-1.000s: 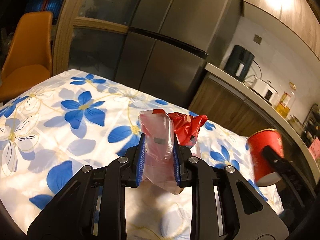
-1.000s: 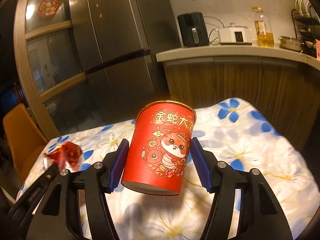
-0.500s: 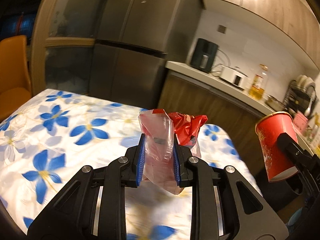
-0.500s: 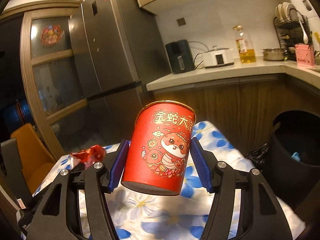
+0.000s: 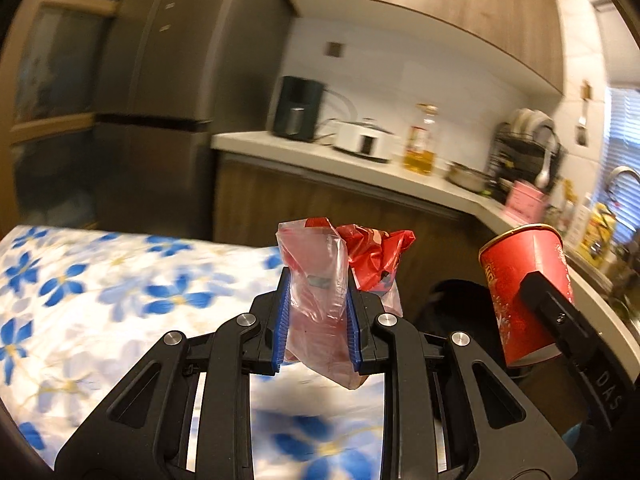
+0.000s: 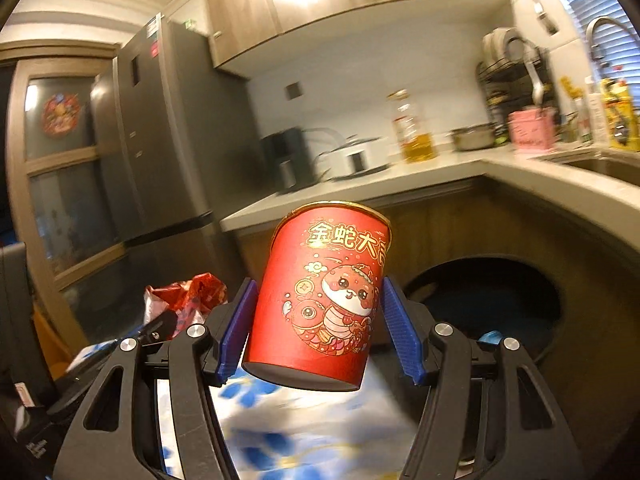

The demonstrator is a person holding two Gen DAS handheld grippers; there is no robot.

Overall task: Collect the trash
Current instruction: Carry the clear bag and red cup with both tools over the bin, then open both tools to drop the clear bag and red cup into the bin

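My left gripper [image 5: 318, 318] is shut on a crumpled clear and red plastic bag [image 5: 320, 300], held in the air above the flowered table [image 5: 100, 288]. In the right wrist view the same plastic bag [image 6: 188, 300] shows at the left. My right gripper [image 6: 320, 328] is shut on a red paper cup [image 6: 324, 296] with a cartoon snake and gold lettering, held upright. From the left wrist view the red cup [image 5: 524, 292] is at the right. A dark round bin [image 6: 488, 304] stands open on the floor behind the cup, below the counter.
A curved kitchen counter [image 6: 440, 176] carries a black appliance [image 5: 298, 108], a white cooker [image 5: 360, 142], an oil bottle [image 6: 414, 128], a pot and a pink box [image 6: 530, 128]. A grey fridge [image 5: 160, 92] stands at the left. A sink with tap [image 6: 600, 40] is at the far right.
Both grippers have swung right and risen off the table toward the counter, each keeping its grip. The bin and the sink corner have come into view; the orange chair has dropped out of the left wrist view.
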